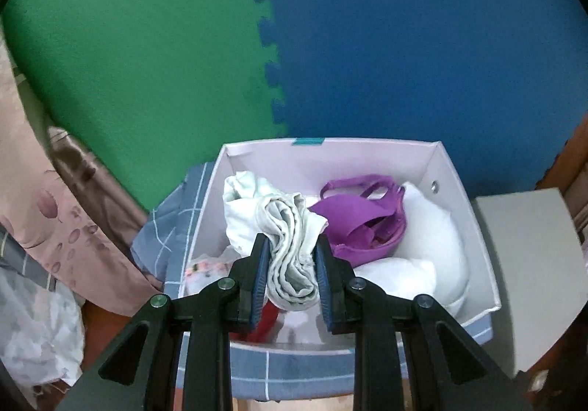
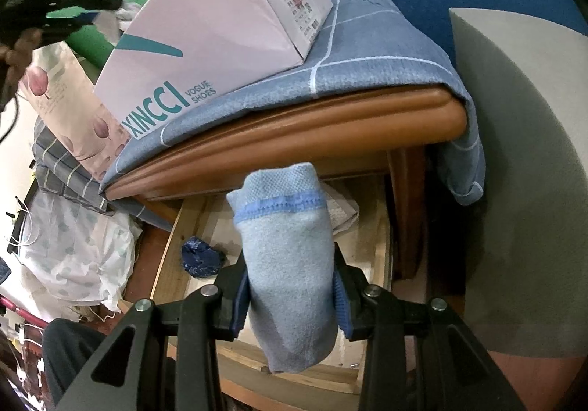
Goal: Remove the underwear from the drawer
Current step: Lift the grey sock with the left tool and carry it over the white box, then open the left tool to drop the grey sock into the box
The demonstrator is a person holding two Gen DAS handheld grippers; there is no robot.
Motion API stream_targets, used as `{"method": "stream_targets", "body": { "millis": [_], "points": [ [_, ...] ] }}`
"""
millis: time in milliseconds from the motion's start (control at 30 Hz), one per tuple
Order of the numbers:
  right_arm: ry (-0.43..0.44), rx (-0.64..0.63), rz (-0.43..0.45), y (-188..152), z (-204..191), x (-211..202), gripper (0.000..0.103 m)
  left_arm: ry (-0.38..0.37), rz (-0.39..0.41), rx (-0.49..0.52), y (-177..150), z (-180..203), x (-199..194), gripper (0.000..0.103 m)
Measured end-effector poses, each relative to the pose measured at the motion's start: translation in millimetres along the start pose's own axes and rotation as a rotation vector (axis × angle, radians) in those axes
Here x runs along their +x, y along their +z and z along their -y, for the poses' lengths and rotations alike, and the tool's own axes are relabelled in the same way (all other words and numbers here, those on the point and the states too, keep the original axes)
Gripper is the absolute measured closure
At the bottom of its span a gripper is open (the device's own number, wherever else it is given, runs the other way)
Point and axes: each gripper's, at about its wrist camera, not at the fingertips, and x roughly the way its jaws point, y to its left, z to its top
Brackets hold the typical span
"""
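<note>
My left gripper (image 1: 290, 245) is shut on a crumpled pale grey-white garment (image 1: 290, 264), held over the open pink shoebox (image 1: 459, 190). Inside the box lie purple underwear (image 1: 352, 223), a white garment (image 1: 433, 245) and other small pieces. In the right wrist view my right gripper (image 2: 290, 271) is shut on a rolled light-blue piece of underwear (image 2: 286, 264) above the open wooden drawer (image 2: 172, 249). A dark blue bundle (image 2: 200, 256) lies in the drawer. The left gripper (image 2: 88, 6) shows far off at the upper left, by the box.
The shoebox (image 2: 205, 28) stands on a blue checked cloth (image 2: 367, 54) over a wooden cabinet top (image 2: 294, 131). A grey-white block (image 1: 529, 264) stands to the right. Pink floral fabric (image 1: 66, 220) and bagged bedding (image 2: 73, 256) crowd the left. Green and blue foam mats (image 1: 404, 43) back the scene.
</note>
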Motion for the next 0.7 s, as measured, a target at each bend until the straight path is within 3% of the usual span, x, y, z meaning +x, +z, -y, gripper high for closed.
{"method": "stream_targets", "body": {
  "millis": [300,400,533,700],
  "points": [
    [0.002,-0.003,-0.01,0.9,3.0,-0.8,0.065,0.01,-0.093,0.013,-11.3,7.4,51.9,0.08],
    [-0.001,-0.007,-0.015,1.3,2.7,0.2,0.065,0.005,-0.102,-0.009,-14.8,5.8,58.6,0.07],
    [-0.008,-0.01,-0.022,1.4,2.0,1.8,0.065,0.042,-0.077,-0.015,-17.7,4.7,57.0,0.033],
    [-0.021,-0.017,-0.027,3.6,-0.3,6.2,0.065,0.018,-0.004,-0.028,-18.8,-0.5,34.7,0.027]
  ]
}}
